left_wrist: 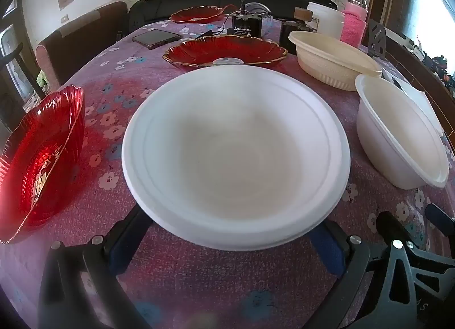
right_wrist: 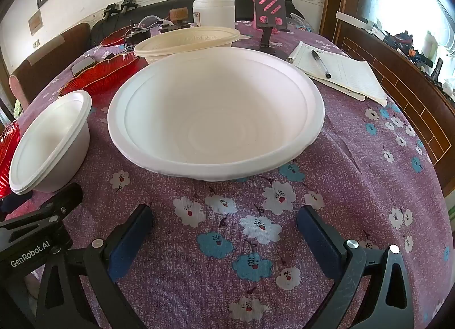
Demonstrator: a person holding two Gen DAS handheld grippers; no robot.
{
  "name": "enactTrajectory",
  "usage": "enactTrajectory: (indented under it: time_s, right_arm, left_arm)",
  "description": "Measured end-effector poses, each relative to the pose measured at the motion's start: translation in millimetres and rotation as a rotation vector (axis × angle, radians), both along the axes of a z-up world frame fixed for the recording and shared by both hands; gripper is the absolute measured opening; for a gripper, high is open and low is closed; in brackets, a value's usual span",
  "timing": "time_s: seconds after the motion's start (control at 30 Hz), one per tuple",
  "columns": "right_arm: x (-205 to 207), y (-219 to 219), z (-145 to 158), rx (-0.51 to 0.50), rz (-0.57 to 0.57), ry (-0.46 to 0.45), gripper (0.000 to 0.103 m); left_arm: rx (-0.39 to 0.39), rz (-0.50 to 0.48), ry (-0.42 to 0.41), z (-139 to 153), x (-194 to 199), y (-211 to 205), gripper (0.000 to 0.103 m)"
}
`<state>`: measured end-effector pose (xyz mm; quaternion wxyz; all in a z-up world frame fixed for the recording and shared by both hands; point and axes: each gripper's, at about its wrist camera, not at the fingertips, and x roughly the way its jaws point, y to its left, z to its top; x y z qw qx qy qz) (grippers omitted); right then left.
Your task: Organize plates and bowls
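Both grippers spread wide, my left gripper (left_wrist: 227, 243) straddles its white bowl (left_wrist: 236, 155); next, clamp that near rim.

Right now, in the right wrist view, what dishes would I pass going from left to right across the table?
Red dish at the edge → small white bowl → large white bowl → notepad with pen.

A phone (left_wrist: 157, 38), notebook (right_wrist: 339, 73) with pen (right_wrist: 320, 63), and white jar (right_wrist: 213, 11) on floral tablecloth (right_wrist: 355, 172).
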<state>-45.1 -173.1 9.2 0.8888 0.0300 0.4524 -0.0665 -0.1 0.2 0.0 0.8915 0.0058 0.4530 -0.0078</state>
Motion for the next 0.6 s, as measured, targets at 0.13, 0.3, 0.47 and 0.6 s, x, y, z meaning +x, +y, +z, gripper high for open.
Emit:
enactTrajectory:
  time_s: [0.13, 0.3, 0.47, 0.6]
  right_arm:
    - [0.0, -0.1, -0.1, 0.001, 0.000, 0.002, 0.102]
    - [0.0, -0.1, -0.1, 0.001, 0.000, 0.002, 0.102]
    - [0.0, -0.1, -0.2, 0.002, 0.000, 0.002, 0.102]
    - [-0.1, -0.3, -0.2, 0.002, 0.000, 0.002, 0.102]
  left_arm:
    - [0.003, -0.001, 0.001, 0.0, -0.2, -0.4, 0.103]
    - [0.001, 0.000, 0.003, 0.0, 0.1, 0.0, 0.103]
    - [0.002, 0.000, 0.003, 0.0, 0.1, -0.1, 0.103]
    - [0.004, 0.004, 0.002, -0.1, 0.0, -0.4, 0.103]
